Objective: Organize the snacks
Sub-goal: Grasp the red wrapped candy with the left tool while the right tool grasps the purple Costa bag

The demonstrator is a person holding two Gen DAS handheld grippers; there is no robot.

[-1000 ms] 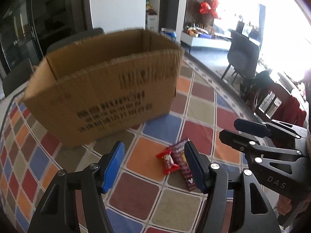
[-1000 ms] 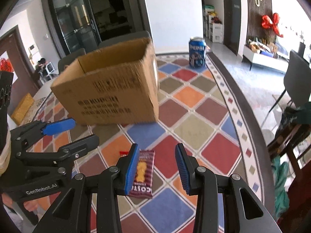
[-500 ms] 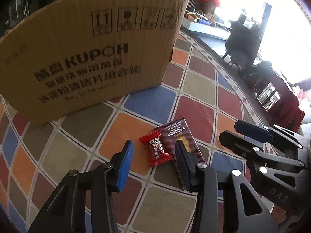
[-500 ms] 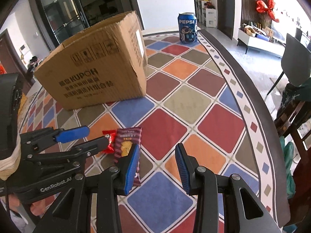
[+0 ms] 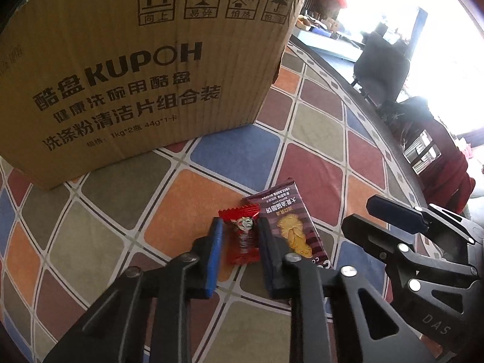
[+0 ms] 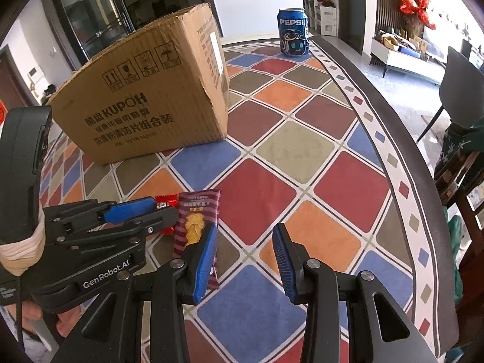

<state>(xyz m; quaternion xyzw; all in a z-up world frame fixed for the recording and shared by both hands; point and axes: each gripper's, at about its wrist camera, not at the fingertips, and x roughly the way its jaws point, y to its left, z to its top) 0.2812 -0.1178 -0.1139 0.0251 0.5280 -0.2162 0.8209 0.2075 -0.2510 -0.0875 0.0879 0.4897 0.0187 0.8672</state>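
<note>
A small red candy [image 5: 243, 242] lies on the patterned tablecloth, and my left gripper [image 5: 239, 222] is shut on it, one blue pad against each side. A purple biscuit pack [image 5: 290, 224] lies right beside it, touching the outside of the right finger. In the right wrist view the pack [image 6: 196, 214] sits partly under the left finger of my right gripper [image 6: 245, 230], which is open with only cloth between its pads. The left gripper [image 6: 165, 208] shows there over the candy [image 6: 166, 201]. A brown cardboard box [image 6: 145, 99] stands just behind.
A blue Pepsi can [image 6: 293, 34] stands at the far end of the table. The round table's dark edge [image 6: 402, 127] curves along the right, with chairs [image 6: 459, 72] beyond it. The checkered cloth [image 6: 348, 187] stretches to the right of the snacks.
The left gripper came down over the red candy and its jaws closed onto it. The right gripper sank a little beside the purple pack, its jaws unchanged.
</note>
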